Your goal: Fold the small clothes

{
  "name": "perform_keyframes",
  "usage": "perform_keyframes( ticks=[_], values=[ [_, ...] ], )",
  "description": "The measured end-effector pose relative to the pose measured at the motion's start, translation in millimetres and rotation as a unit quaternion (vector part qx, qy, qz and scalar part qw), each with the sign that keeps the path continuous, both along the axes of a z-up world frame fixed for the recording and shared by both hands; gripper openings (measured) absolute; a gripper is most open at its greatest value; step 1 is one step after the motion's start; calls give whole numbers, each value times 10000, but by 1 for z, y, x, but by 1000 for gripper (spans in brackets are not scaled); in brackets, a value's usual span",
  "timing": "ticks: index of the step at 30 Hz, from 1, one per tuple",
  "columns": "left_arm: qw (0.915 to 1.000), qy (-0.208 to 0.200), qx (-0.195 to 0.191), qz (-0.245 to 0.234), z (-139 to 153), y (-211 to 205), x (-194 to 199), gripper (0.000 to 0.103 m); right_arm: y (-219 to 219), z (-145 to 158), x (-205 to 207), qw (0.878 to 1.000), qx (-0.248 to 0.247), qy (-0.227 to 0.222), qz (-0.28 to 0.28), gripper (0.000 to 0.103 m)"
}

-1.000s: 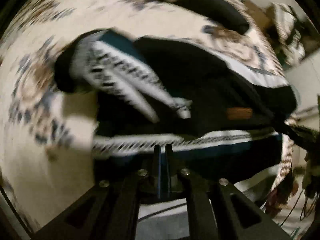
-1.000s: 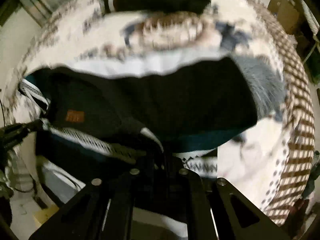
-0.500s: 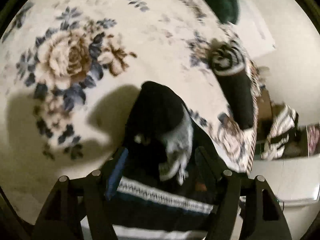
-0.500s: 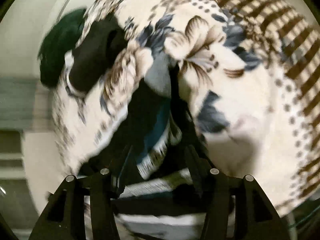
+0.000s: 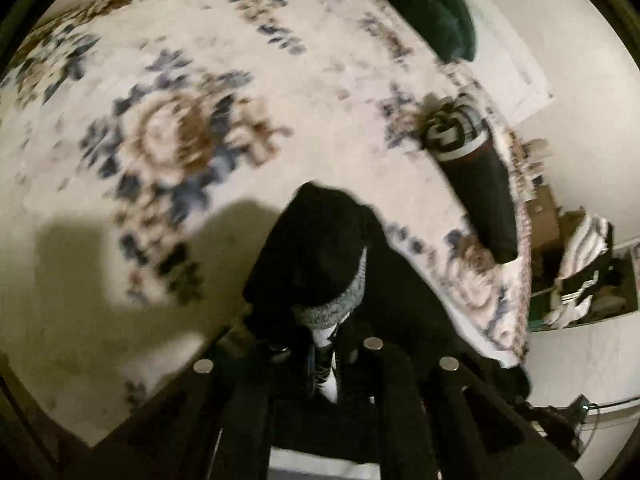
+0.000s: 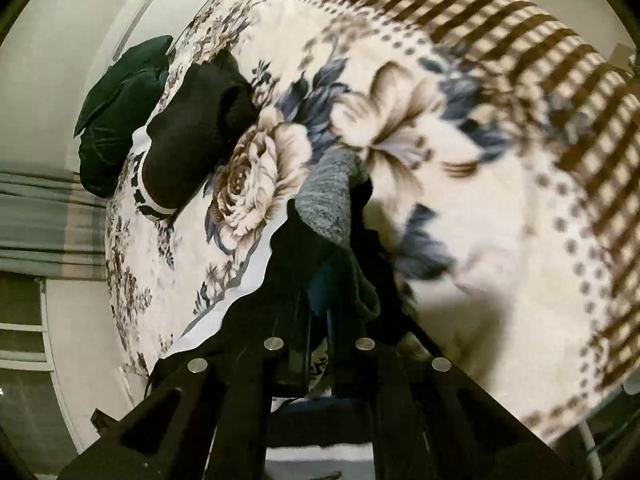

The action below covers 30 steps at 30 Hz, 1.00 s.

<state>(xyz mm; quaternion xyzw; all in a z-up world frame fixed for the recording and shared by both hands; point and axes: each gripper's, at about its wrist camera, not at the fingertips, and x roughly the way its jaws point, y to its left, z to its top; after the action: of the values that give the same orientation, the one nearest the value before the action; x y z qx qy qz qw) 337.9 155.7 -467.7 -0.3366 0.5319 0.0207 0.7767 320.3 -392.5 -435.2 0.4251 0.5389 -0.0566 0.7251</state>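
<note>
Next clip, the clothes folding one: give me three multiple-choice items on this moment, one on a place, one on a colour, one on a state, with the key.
1. Where does the dark green cushion lie?
A. at the far edge of the floral blanket
B. between the gripper fingers
C. on the floor

2. What colour is the knit patch on the black garment?
A. red
B. grey
C. yellow

3. How is the right gripper?
A. wide open, holding nothing
B. shut on the black garment
C. out of view

Key: 1 A, it sits beyond the blanket by the wall; 2 B, the patch is grey; 3 B, its fingers pinch cloth.
</note>
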Motion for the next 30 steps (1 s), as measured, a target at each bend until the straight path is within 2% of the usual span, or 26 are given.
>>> perform_keyframes(
  ticks=[3,5,7,8,9,10,12,14,15,16,17,19,21,24,26,27,28,30],
  values=[
    [9987,492,118,10,-39,5,-9,6,-8,-22,-21,9989,-10,460,-12,6],
    [9953,956,-7,-123,-73,7,-12,10,-7,-49,-25,9958,26,903,131,6],
    [9933,1126,-274,-38,-84,13,-18,12,-5,-74,-27,9906,74,1324,340,9],
    [9930,1129,-338,-12,-81,16,-21,16,-5,-82,-29,9881,119,1479,407,12],
    [9932,1112,-331,-1,-76,19,-25,27,-6,-83,-30,9867,103,1557,454,26],
    [9942,1035,-289,-15,-65,23,-30,35,-7,-77,-33,9871,7,1527,486,34],
    [9960,851,-259,-66,-49,29,-37,63,-10,-60,-38,9886,-170,1392,553,38],
    [9976,671,-42,-139,-29,35,-36,65,-12,-37,-44,9889,-495,1264,603,50],
    [9980,598,4,-201,-23,37,-32,65,-14,-21,-46,9898,-681,1090,622,60],
    [9985,462,-20,-304,-15,39,-21,65,-15,-10,-44,9902,-766,982,630,71],
    [9987,349,7,-380,-10,38,-13,65,-16,0,-41,9909,-831,833,654,77],
    [9975,25,43,-702,-2,30,14,65,-16,14,-23,9920,-848,505,792,94],
    [9940,-100,-17,-1091,-7,15,42,70,-12,19,3,9894,-953,281,1060,95],
    [9879,-15,-41,-1549,-24,-8,79,71,7,14,47,9826,-1043,95,1534,95],
    [9832,132,281,-1797,-38,-22,96,71,16,2,69,9811,-883,158,1717,94],
    [9809,252,401,-1887,-44,-25,100,71,17,-7,75,9813,-875,229,1700,87],
    [9782,486,560,-1938,-60,-25,105,71,16,-18,80,9786,-1102,406,1688,65],
    [9780,696,500,-1902,-81,-15,101,74,5,-45,83,9771,-1238,773,1546,61]
  ],
)
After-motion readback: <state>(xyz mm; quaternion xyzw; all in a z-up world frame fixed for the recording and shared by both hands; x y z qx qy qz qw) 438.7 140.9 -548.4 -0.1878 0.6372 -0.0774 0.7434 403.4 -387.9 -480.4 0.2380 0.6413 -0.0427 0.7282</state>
